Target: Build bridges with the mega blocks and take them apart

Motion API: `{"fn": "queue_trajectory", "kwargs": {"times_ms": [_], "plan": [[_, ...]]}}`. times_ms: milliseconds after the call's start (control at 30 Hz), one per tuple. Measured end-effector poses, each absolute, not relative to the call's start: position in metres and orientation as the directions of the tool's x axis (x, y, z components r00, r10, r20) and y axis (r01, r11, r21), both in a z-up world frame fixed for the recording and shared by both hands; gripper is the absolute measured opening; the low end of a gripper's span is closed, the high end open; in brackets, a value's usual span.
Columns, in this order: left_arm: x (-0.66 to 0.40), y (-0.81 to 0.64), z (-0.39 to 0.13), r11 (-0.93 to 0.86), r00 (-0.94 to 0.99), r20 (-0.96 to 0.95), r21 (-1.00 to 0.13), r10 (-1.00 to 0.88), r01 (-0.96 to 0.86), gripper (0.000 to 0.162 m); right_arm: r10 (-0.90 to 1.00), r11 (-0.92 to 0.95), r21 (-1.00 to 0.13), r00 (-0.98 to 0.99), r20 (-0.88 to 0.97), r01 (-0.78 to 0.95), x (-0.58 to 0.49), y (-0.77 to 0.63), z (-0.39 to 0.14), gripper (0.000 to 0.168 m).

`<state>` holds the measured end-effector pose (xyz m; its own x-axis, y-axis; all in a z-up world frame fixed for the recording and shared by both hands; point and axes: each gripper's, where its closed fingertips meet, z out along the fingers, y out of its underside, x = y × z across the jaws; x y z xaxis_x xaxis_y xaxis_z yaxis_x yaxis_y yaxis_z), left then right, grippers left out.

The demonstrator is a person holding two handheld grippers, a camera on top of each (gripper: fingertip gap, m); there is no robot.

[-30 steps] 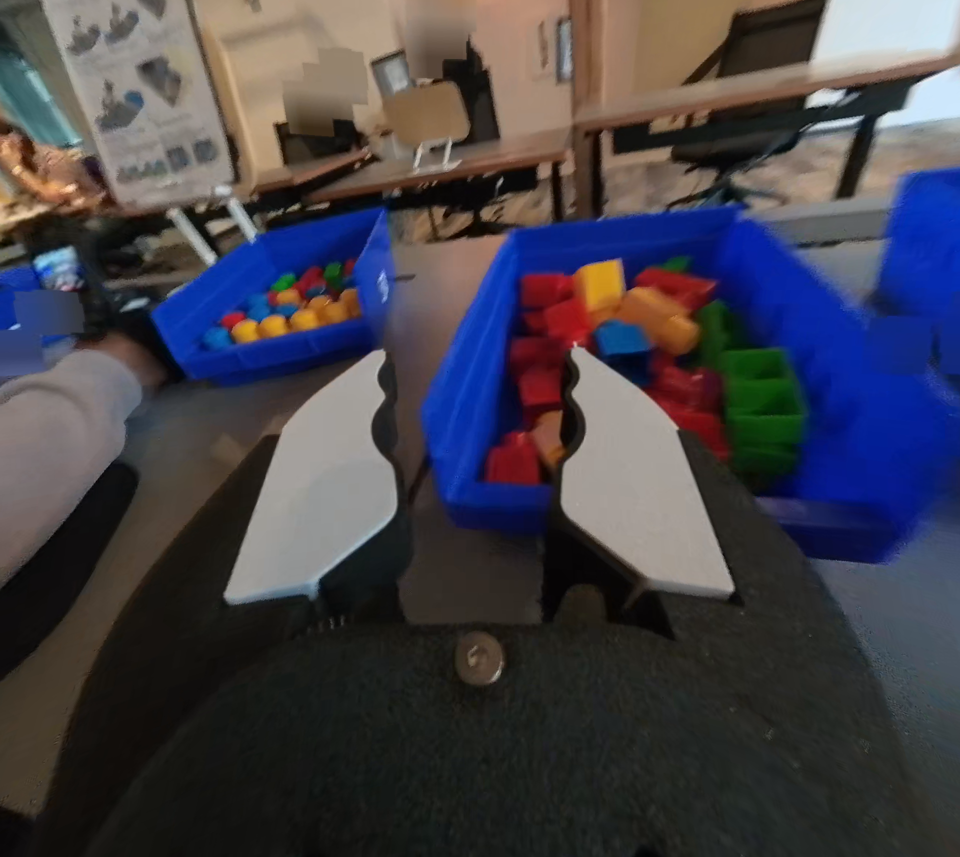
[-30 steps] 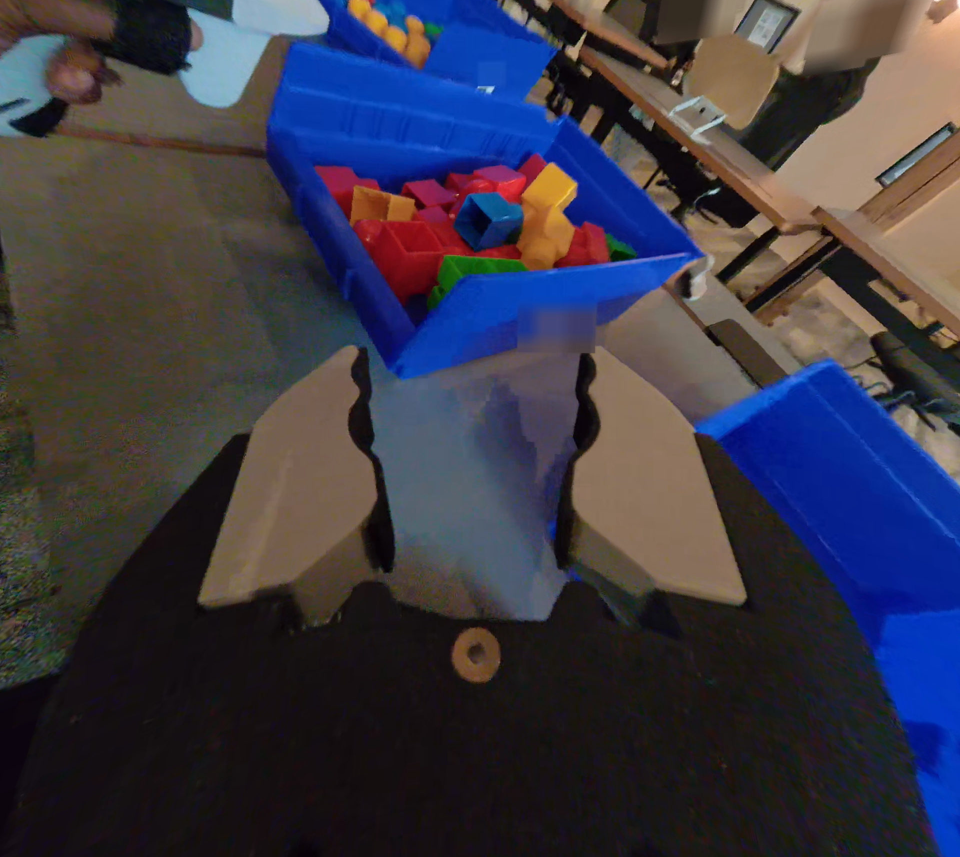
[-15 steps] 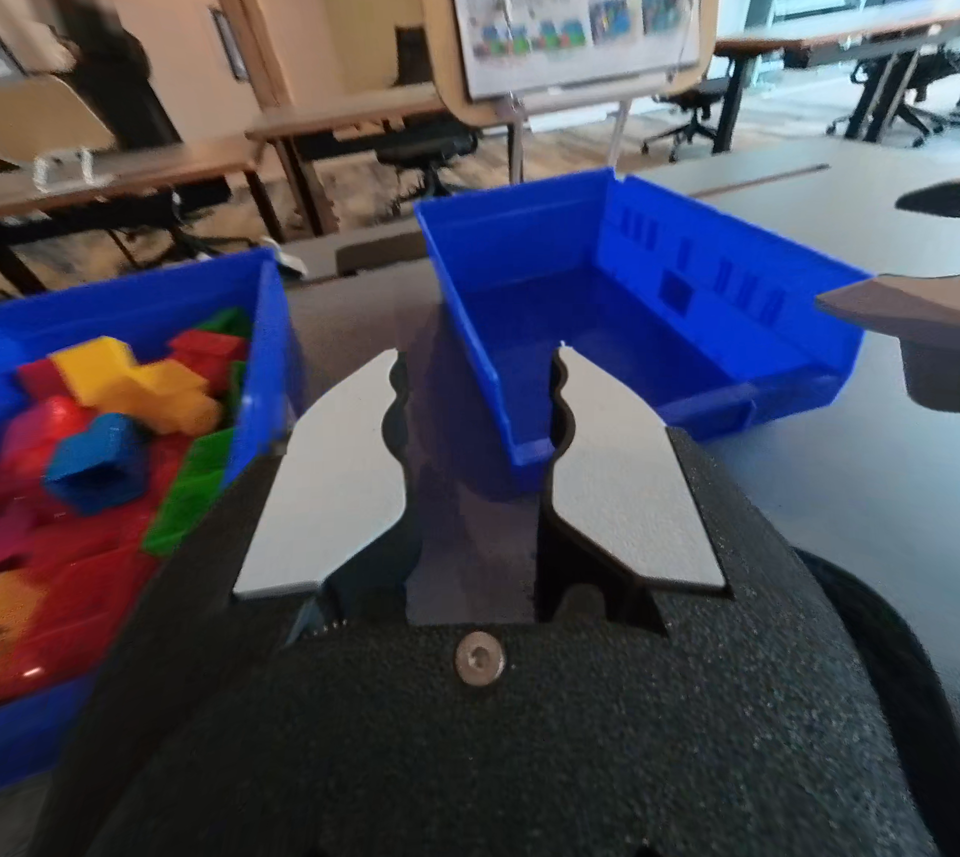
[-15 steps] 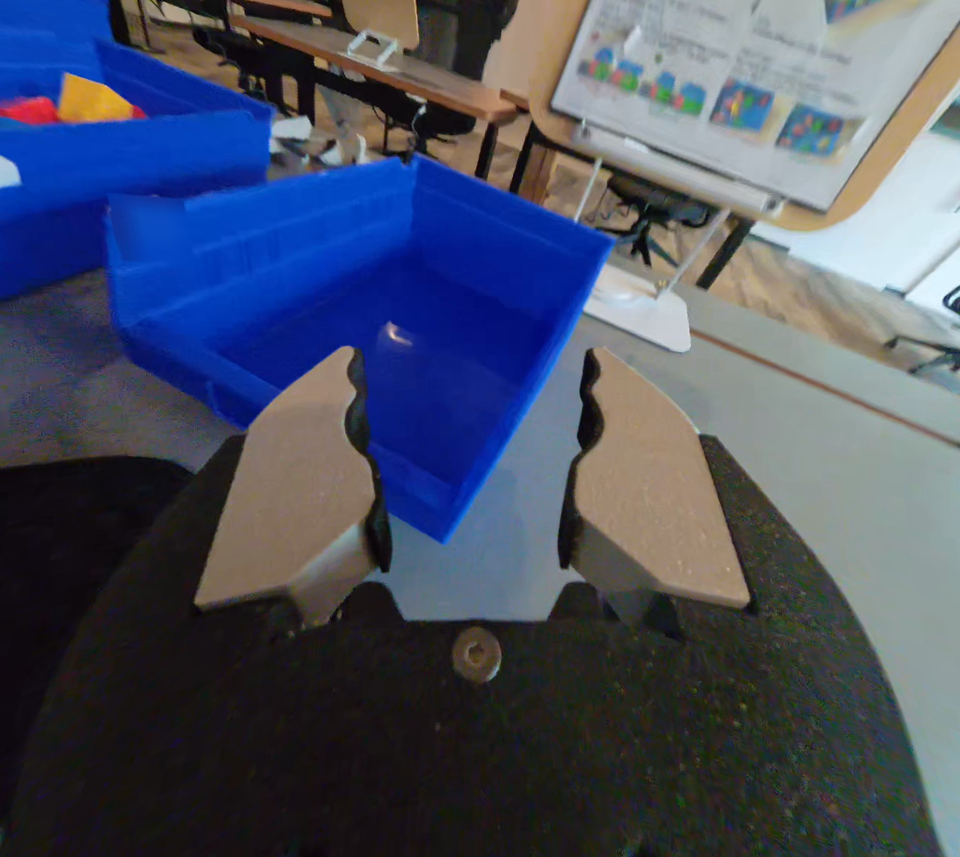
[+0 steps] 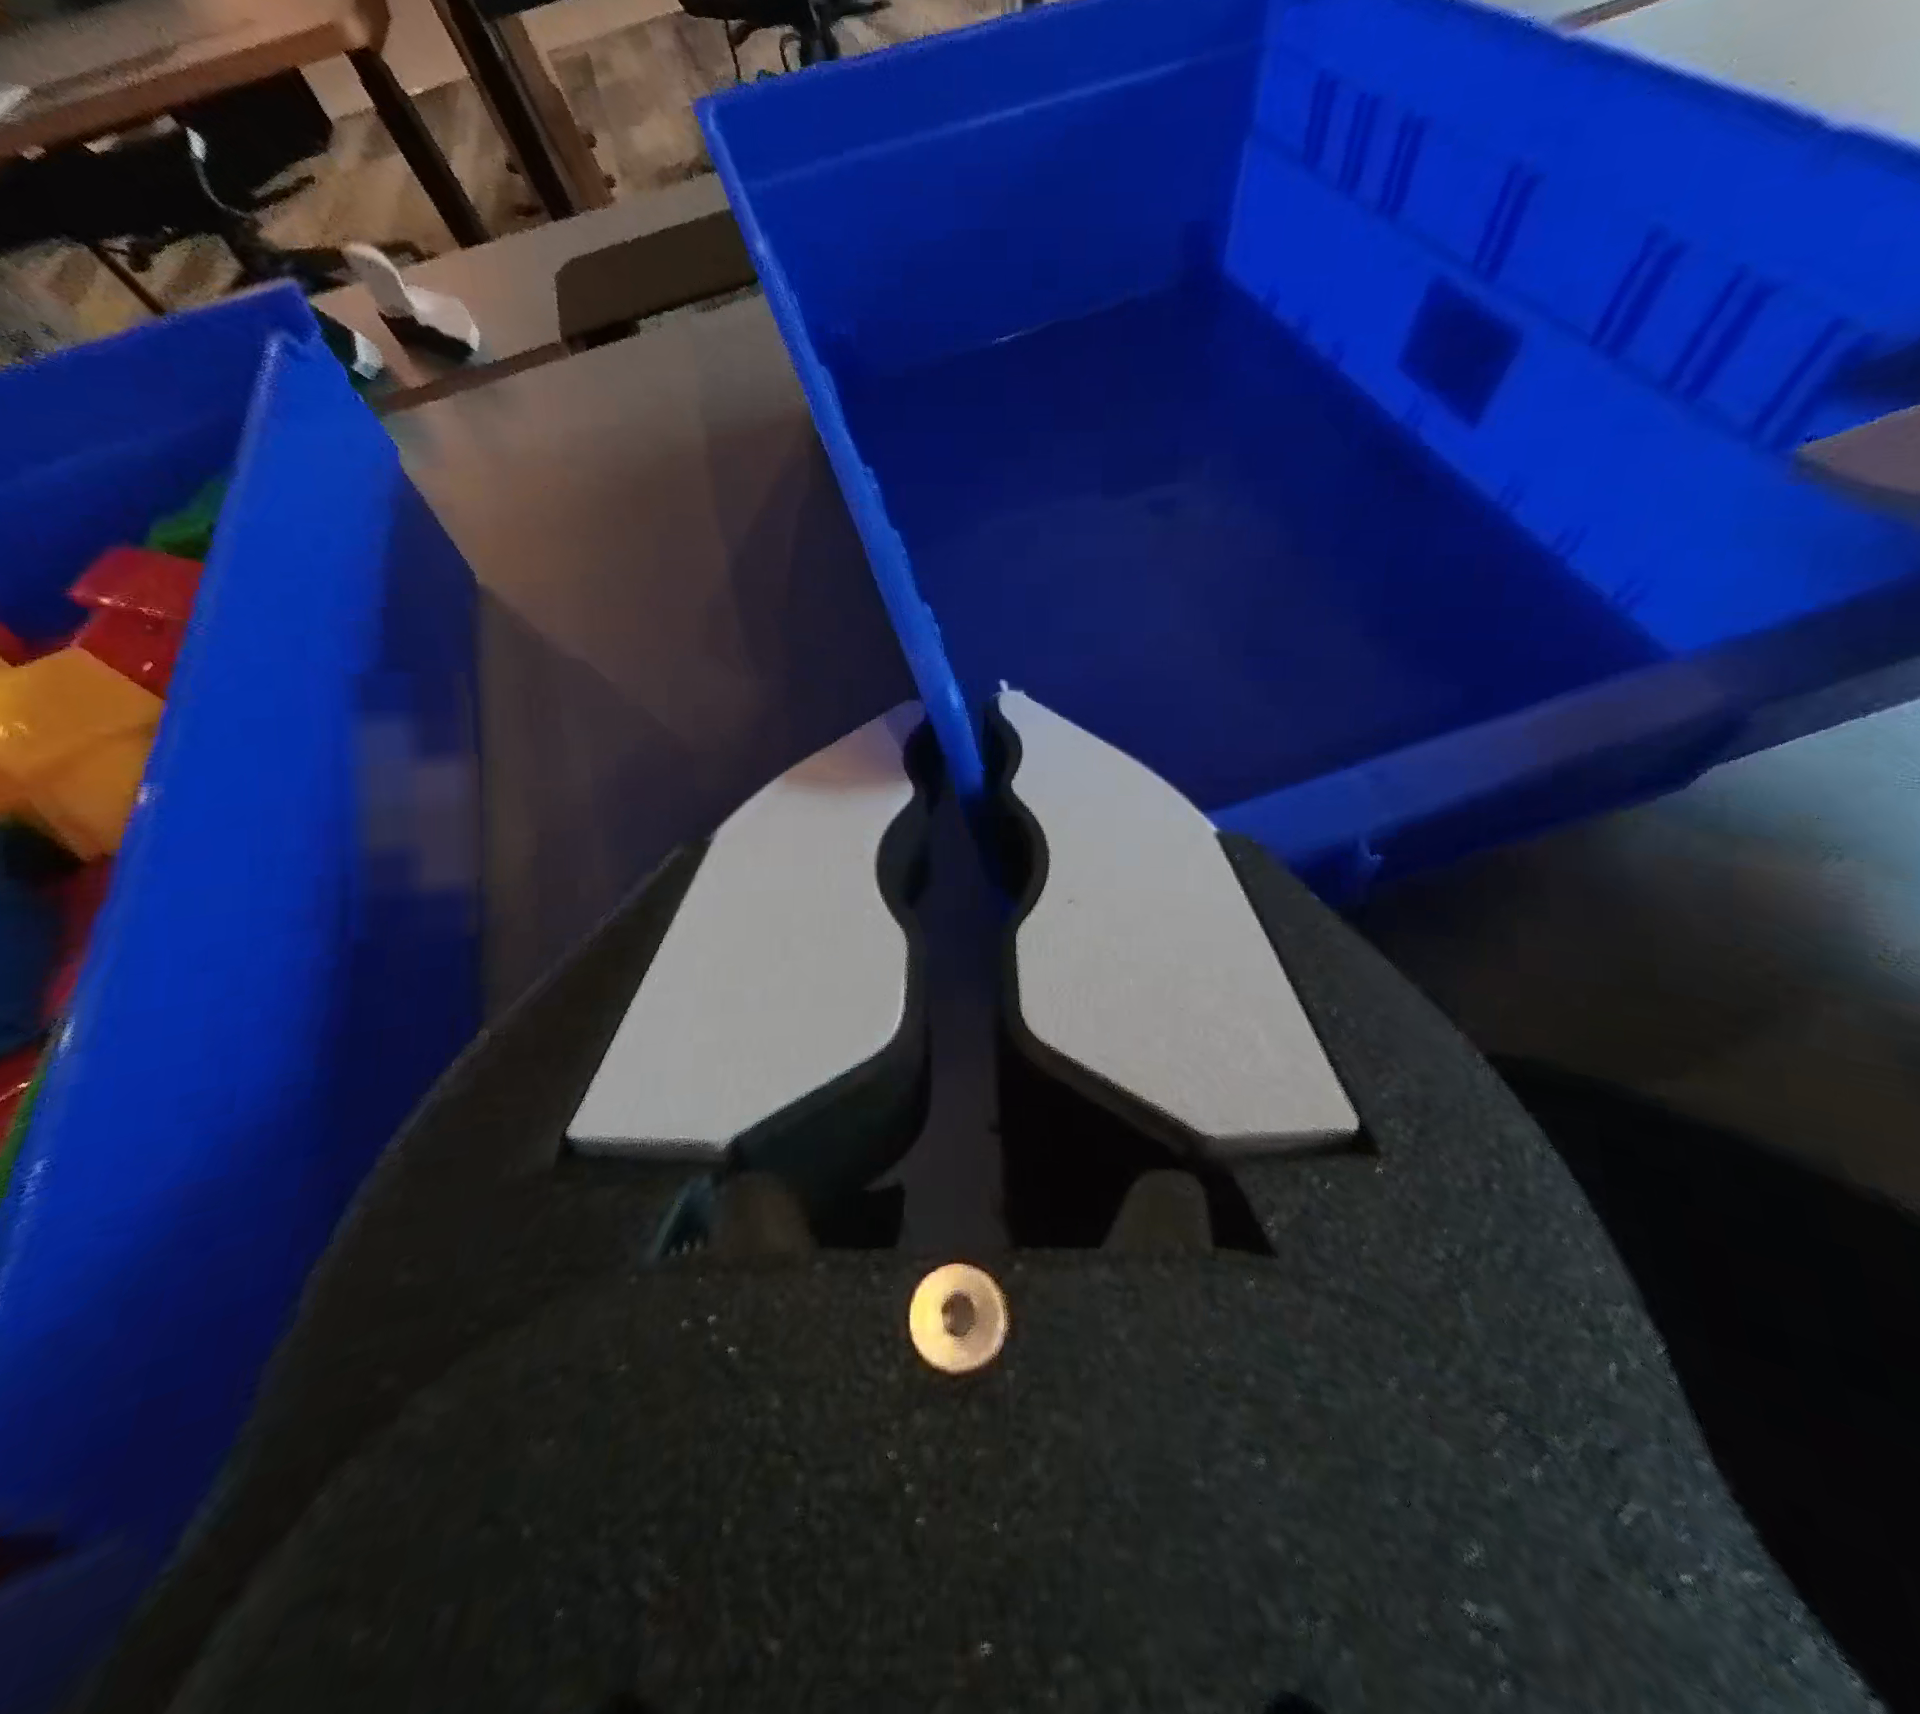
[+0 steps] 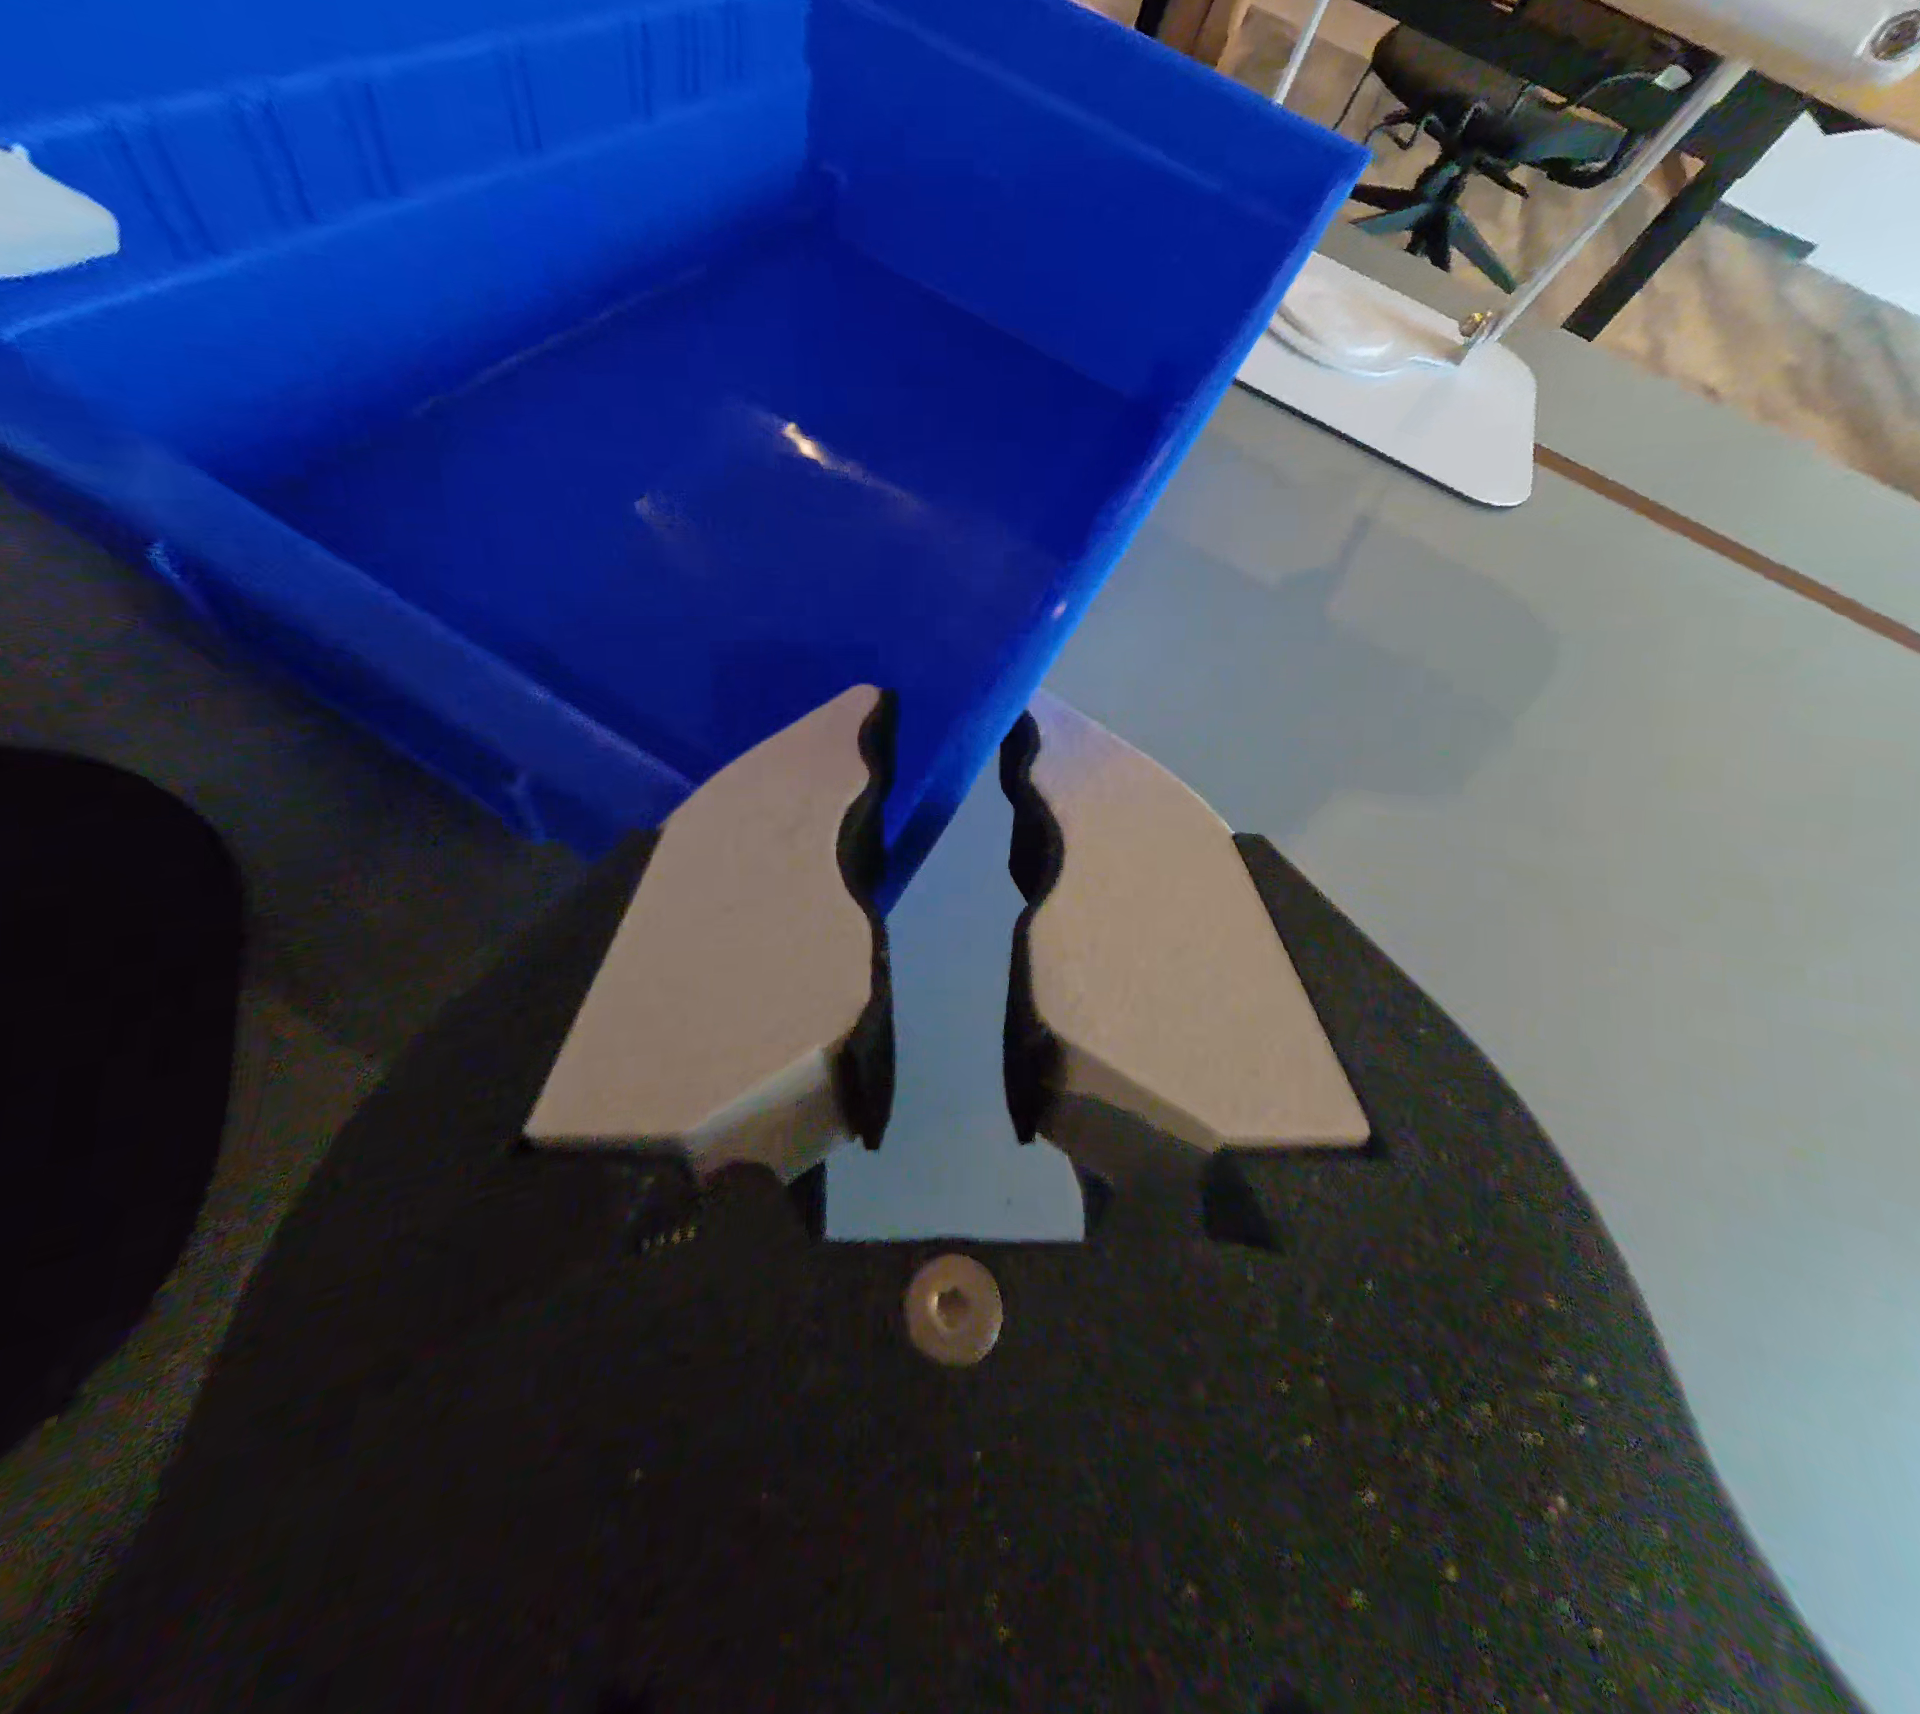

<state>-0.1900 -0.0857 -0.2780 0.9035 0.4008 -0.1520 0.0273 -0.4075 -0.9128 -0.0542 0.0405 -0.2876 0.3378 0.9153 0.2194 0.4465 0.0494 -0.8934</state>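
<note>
Mega blocks [image 5: 94, 698] lie in the left bin [image 5: 270, 833]. Left gripper [image 5: 961, 745] is clamped on the empty bin [image 5: 1299, 521] wall; right gripper [image 6: 940, 750] straddles the opposite wall, jaws narrow, not clamped. Close both fully, then move evenly.

Two blue bins [image 5: 1039, 230] sit on the table, two hand-held grippers [image 5: 961, 771], several mega blocks [image 5: 94, 688].

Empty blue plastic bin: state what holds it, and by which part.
The left claw is shut on the empty blue plastic bin at its left side wall's near end. The right claw straddles the right wall's near corner, not fully closed.
</note>
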Motion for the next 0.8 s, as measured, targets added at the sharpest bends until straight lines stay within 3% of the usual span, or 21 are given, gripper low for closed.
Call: {"fn": "queue_trajectory", "kwargs": {"times_ms": [400,800], "plan": [[-0.103,-0.021,-0.219,-0.298,0.887,-0.162,-0.954,0.433,-0.028,0.006,0.909,0.094,-0.910,0.339,0.243,0.403,0.030,0.105,-0.232,0.018],[0.014,0.102,-0.233,-0.231,0.922,-0.071,-0.973,0.381,0.021,0.006,0.883,0.075,-0.885,0.382,0.273,0.460,0.159,0.215,-0.244,0.018]]}}
